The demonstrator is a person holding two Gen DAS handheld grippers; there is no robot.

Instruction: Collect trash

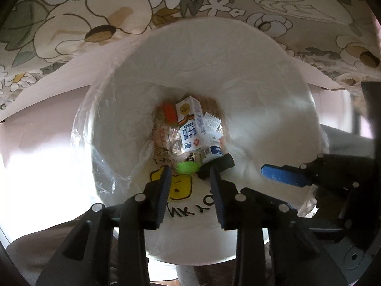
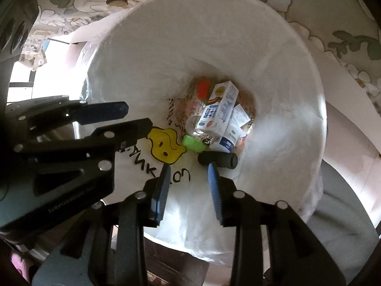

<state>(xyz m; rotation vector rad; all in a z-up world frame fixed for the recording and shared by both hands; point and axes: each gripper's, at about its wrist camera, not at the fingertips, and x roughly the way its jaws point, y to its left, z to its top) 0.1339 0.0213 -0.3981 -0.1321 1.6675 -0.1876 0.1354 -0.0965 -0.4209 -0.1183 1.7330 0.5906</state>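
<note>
I look straight down into a white bin point(image 1: 214, 38) point(image 2: 214, 7) lined with a clear plastic bag that bears a yellow face print point(image 1: 181, 188) point(image 2: 164, 145). At its bottom lie a white and blue milk carton point(image 1: 190, 124) point(image 2: 219, 107), an orange item point(image 1: 169, 112) point(image 2: 203, 88), a bright green piece point(image 1: 187, 168) point(image 2: 193, 143) and a black cylinder point(image 1: 223, 162) point(image 2: 221, 159). My left gripper point(image 1: 189, 170) point(image 2: 139, 118) hangs open over the bin with nothing between its pads. My right gripper point(image 2: 189, 168) is open and empty beside it; one of its blue fingers point(image 1: 283, 175) shows in the left wrist view.
A floral cloth point(image 1: 95, 12) point(image 2: 345, 12) covers the surface behind the bin, with a white sheet edge point(image 1: 59, 71) below it. A grey rounded object point(image 2: 340, 202) sits right of the bin. Loose bag plastic point(image 1: 104, 157) bulges over the bin's left rim.
</note>
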